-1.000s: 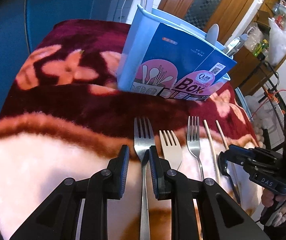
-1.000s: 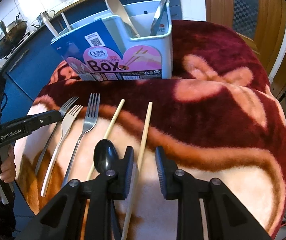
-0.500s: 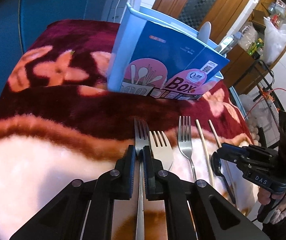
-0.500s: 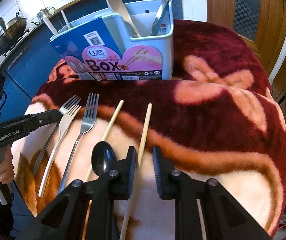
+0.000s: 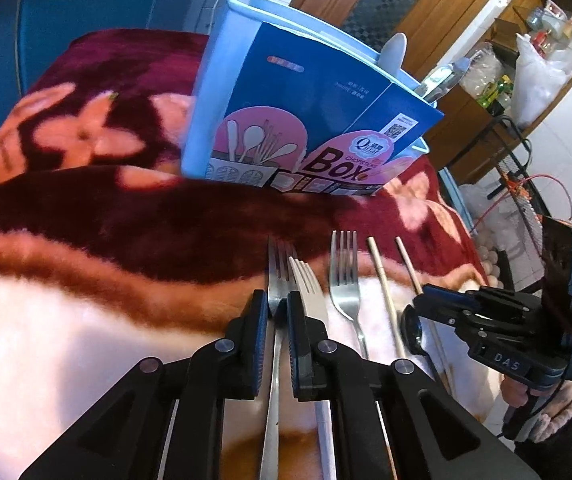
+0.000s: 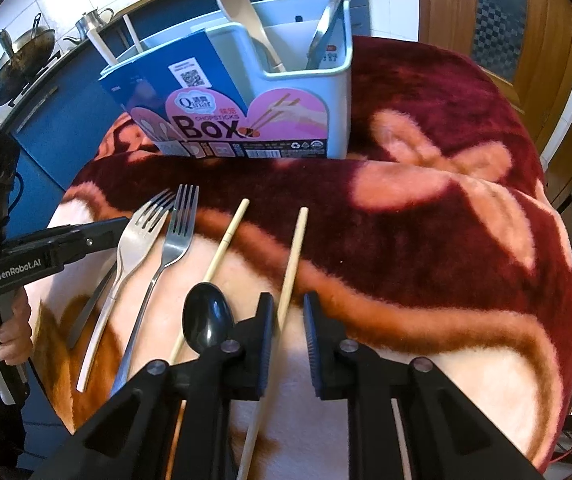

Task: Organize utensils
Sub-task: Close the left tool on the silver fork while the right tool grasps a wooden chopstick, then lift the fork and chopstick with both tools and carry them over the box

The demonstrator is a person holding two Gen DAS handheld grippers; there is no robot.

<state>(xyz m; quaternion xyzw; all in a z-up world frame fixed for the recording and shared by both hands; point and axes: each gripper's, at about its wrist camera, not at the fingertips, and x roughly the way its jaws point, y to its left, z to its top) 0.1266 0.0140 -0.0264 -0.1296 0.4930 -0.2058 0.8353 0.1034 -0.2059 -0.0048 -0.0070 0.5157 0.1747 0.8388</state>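
One fork [image 5: 275,280] clamped in left hand-held gripper [image 5: 276,312], handle trailing back

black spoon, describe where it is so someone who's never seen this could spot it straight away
Start at the blue utensil box standing on the red flowered blanket; a row of forks and chopsticks lies in front of it. The black spoon lies at the near end of that row, its bowl between the left chopstick and the right claw. It is the only black utensil and the only spoon on the blanket.
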